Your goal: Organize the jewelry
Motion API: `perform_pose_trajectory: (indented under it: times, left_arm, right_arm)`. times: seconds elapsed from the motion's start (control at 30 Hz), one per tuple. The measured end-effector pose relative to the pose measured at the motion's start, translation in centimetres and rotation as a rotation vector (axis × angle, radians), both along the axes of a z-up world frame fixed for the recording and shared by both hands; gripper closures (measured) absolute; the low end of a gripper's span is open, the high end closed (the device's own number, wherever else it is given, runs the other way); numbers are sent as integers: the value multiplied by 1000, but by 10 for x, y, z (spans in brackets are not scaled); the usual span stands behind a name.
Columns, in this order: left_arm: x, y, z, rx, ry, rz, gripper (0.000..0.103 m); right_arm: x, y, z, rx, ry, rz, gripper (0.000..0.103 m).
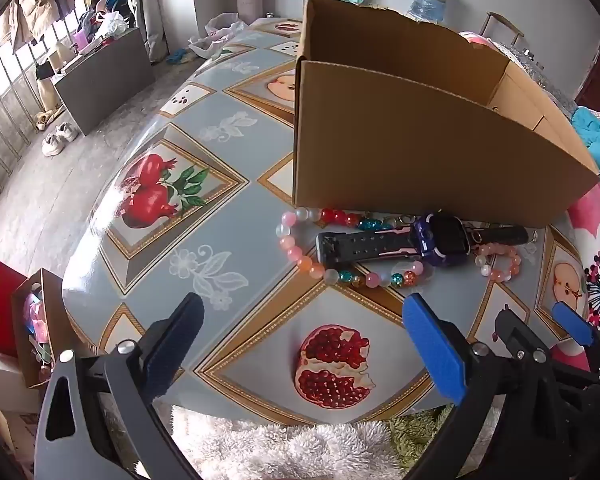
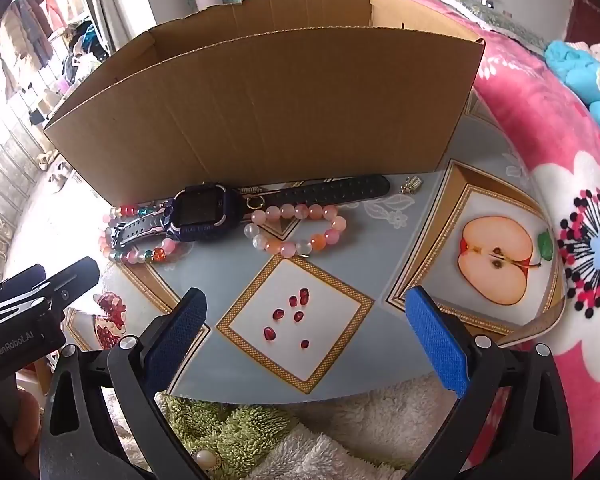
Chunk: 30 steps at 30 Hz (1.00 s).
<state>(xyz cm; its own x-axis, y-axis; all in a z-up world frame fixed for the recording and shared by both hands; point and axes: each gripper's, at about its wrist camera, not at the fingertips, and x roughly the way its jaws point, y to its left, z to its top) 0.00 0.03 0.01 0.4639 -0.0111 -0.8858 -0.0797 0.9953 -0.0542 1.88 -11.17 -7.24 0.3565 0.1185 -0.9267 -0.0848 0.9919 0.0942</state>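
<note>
Centrally, on the table (image 2: pixel 380 360) just in front of the cardboard box (image 2: pixel 268 108), lies the jewelry: a smartwatch (image 2: pixel 202 216) with a dark strap, laid flat with its strap running along the box's near wall. Its left strap end rests across a multicoloured bead bracelet (image 1: pixel 304 260), whose beads are pink, white, red and teal. To the watch's right lies a smaller pink bead bracelet (image 2: pixel 296 230), touching or nearly touching the strap. A small silver trinket (image 2: pixel 411 186) sits near the right strap tip, by the box's corner; its kind cannot be told.

The box stands open-topped, and its interior is not visible from either view. The table carries a patterned cloth printed with pomegranates and a halved apple.

Both tools hover over the table's near edge, well apart from the jewelry. The left gripper (image 1: pixel 306 320) has its fingers (image 1: pixel 436 344) spread wide, nothing between them. The right gripper (image 2: pixel 308 316) likewise has its fingers (image 2: pixel 438 340) spread wide and empty. A pink floral blanket (image 2: pixel 560 184) lies to the right of the table.
</note>
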Motion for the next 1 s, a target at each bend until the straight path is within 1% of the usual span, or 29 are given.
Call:
perform_pose_trajectory:
  times: [0.2,0.3,0.33,0.67,1.0]
  left_arm:
    - [-2,1,0,5,-6,-4,5]
    - [0,-1,3,12,3,-3,5]
    - [0,-1,2,12,4,-3,5]
    - [0,-3,-4,20,4,1,5]
    - [-4,-5,-1,29,8,-2,5]
  right_arm:
    - [-2,-1,3,-1,-19,-2,7]
    - [-6,0,4,1,-28,-2,7]
    - [3,-3,4,4,1,0,7]
    - [1,-2,6,5,0,-1,7]
    - [1,0,5,6,-1,-5,7]
